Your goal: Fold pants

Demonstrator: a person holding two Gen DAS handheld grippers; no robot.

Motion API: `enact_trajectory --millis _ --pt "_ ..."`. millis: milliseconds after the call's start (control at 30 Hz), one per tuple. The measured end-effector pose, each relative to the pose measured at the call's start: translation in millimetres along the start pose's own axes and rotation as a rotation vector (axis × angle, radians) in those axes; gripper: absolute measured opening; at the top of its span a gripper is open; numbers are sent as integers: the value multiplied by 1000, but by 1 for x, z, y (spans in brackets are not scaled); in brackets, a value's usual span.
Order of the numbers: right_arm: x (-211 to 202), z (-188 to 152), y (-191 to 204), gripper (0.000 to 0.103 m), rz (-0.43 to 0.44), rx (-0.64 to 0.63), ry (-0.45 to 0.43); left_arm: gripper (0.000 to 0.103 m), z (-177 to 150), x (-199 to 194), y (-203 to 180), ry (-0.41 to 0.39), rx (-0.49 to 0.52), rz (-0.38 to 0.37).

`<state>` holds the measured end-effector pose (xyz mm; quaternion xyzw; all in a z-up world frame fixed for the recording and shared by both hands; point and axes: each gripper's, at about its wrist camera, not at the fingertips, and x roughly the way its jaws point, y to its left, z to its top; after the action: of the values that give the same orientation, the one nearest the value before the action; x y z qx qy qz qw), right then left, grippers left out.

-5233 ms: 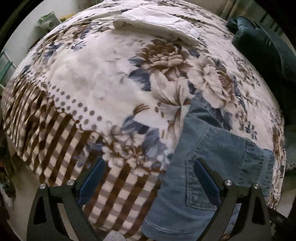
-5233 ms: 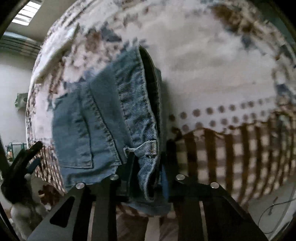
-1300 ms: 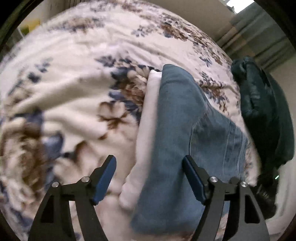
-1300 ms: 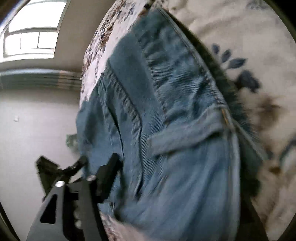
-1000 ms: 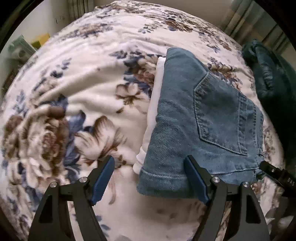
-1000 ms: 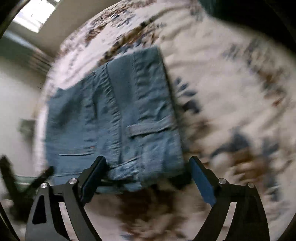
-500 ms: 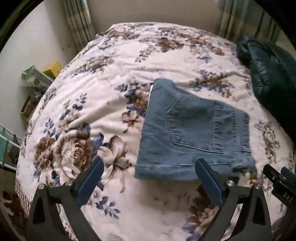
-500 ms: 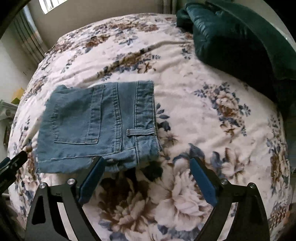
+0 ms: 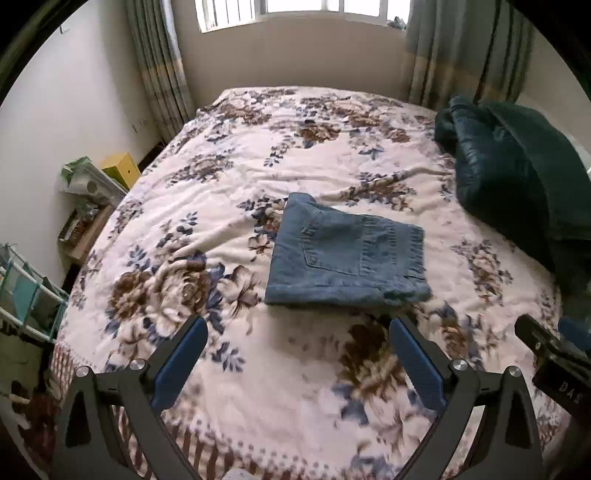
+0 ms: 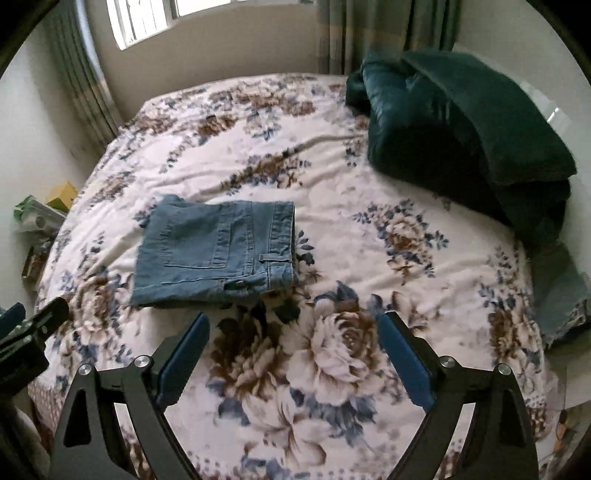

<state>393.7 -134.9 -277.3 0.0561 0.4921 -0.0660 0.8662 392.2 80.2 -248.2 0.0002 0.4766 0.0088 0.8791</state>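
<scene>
- Jeans, folded into a compact blue denim rectangle, lie flat near the middle of the bed, on the floral blanket; a back pocket faces up, and the waistband with a belt loop runs along the edge nearest the dark bedding.
- In the right wrist view the same jeans sit left of centre, just beyond the tip of that gripper's left finger, not touching it.
- Left gripper hovers above the near part of the blanket with its jaws spread wide and nothing between them; the blue pads are clear of the denim.
- Right gripper is likewise wide open and empty, held over a large brown-and-cream rose printed on the blanket.
- Each gripper shows at the edge of the other's view: a dark finger of the right one at the left view's lower right, a dark finger of the left one at the right view's lower left.
- Dark green quilt, bunched and folded, rests on the far right side of the bed, well apart from the jeans.
- Another piece of blue denim shows at the bed's right edge in the right wrist view, below the quilt.
- Window with curtains on both sides stands behind the bed.
- A yellow box and cluttered shelves stand by the wall on the left.
</scene>
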Motion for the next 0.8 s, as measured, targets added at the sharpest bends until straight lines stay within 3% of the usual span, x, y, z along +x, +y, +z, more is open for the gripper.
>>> enact_trajectory --millis 300,533,800 --pt "-156 -31 -13 95 45 -24 -90 101 -30 -132 -7 -57 0 -34" --pt "-269 -45 -22 95 42 -39 -175 101 -32 -228 -2 -119 0 -58" --pt "-386 -58 -18 95 73 -55 -254 101 -43 -308 6 -168 20 -62"
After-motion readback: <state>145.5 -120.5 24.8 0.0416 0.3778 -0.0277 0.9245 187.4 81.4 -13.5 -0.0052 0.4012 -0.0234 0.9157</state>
